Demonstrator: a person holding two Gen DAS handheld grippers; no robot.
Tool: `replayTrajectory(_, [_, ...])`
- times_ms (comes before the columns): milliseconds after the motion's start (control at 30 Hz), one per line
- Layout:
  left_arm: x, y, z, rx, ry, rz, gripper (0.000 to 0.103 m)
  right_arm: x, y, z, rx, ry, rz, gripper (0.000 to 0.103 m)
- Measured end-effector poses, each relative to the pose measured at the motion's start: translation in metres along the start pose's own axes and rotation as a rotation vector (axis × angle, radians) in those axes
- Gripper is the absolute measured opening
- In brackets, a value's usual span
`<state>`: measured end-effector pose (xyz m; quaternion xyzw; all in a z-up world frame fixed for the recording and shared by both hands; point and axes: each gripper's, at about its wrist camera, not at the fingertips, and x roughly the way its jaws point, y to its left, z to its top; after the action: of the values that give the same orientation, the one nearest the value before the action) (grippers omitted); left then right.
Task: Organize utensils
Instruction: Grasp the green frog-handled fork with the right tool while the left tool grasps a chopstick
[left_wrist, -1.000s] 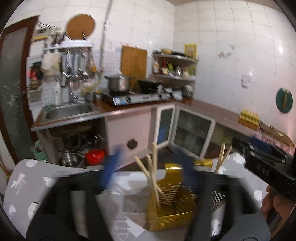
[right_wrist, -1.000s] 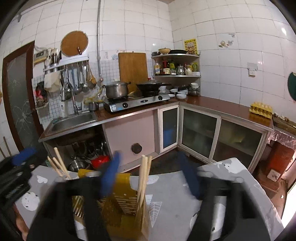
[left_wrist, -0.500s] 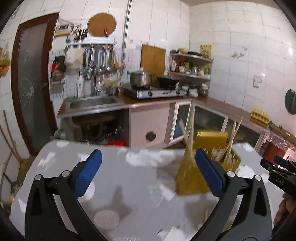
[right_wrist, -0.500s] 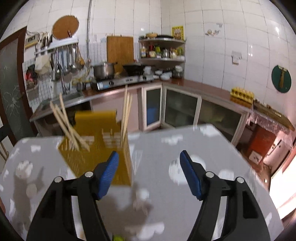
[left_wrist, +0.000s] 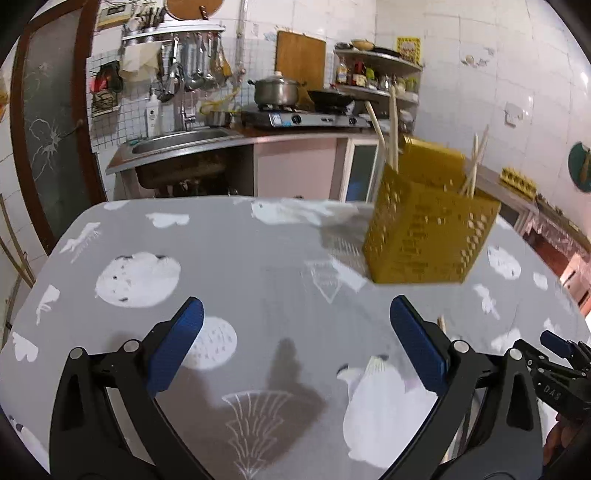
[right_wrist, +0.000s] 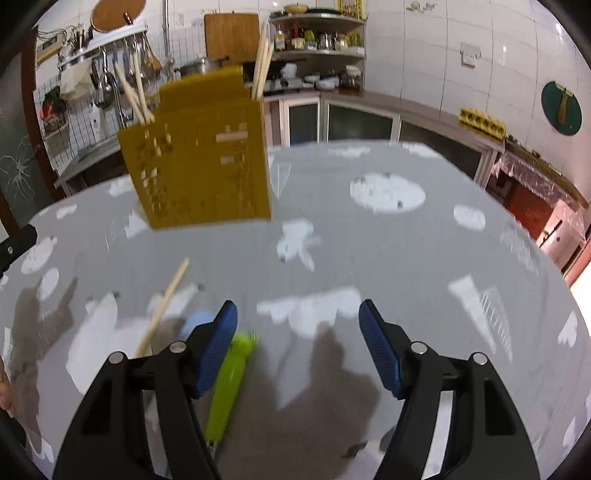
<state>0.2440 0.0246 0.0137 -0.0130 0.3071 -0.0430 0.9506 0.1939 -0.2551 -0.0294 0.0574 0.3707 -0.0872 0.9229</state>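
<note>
A yellow perforated utensil holder stands on the grey patterned table with several wooden chopsticks upright in it. It also shows in the right wrist view. My left gripper is open and empty, low over the table, left of the holder. My right gripper is open and empty over the table. A loose chopstick, a green-handled utensil and a pale blue utensil lie by its left finger. The right gripper's tip shows at the left wrist view's right edge.
Beyond the table's far edge are a kitchen counter with a sink, a gas stove with a pot, corner shelves and glass-door cabinets. An egg tray sits on the right counter.
Both grippers have dropped toward the table and tilted down. The holder now sits further up in both views, and the loose utensils have come into the right wrist view.
</note>
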Motion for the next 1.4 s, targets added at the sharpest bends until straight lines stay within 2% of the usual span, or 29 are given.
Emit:
replayTrajectory(133, [0.003, -0.006, -0.009, 0.028, 0.016, 0.003, 0.098, 0.001, 0.006, -0.008, 0.008, 0.027, 0.008, 0.066])
replayTrajectory(200, [0.005, -0.007, -0.012, 0.028, 0.022, 0.002, 0.098, 0.001, 0.012, -0.009, -0.01, 0.038, 0.003, 0.061])
replayTrajectory(267, [0.006, -0.007, -0.014, 0.021, 0.031, -0.006, 0.098, 0.004, 0.017, -0.009, -0.009, 0.062, -0.006, 0.05])
replayTrajectory(433, [0.008, -0.011, -0.015, 0.025, 0.041, -0.013, 0.098, 0.01, 0.026, -0.014, -0.003, 0.105, 0.018, 0.042])
replayTrajectory(633, [0.014, -0.021, -0.015, 0.034, 0.065, -0.025, 0.098, 0.016, 0.03, -0.014, -0.002, 0.121, 0.053, 0.022])
replayTrajectory(800, [0.02, -0.037, -0.016, 0.049, 0.087, -0.05, 0.098, 0.02, 0.022, -0.007, -0.004, 0.113, 0.083, 0.021])
replayTrajectory(1167, [0.043, -0.078, -0.02, 0.105, 0.146, -0.104, 0.097, 0.041, -0.016, 0.019, -0.014, 0.105, 0.088, 0.021])
replayTrajectory(1233, [0.048, -0.089, -0.021, 0.129, 0.165, -0.116, 0.091, 0.044, -0.023, 0.022, -0.003, 0.105, 0.089, 0.021])
replayTrajectory(1400, [0.065, -0.118, -0.025, 0.18, 0.233, -0.159, 0.085, 0.051, -0.033, 0.026, 0.02, 0.104, 0.099, 0.021])
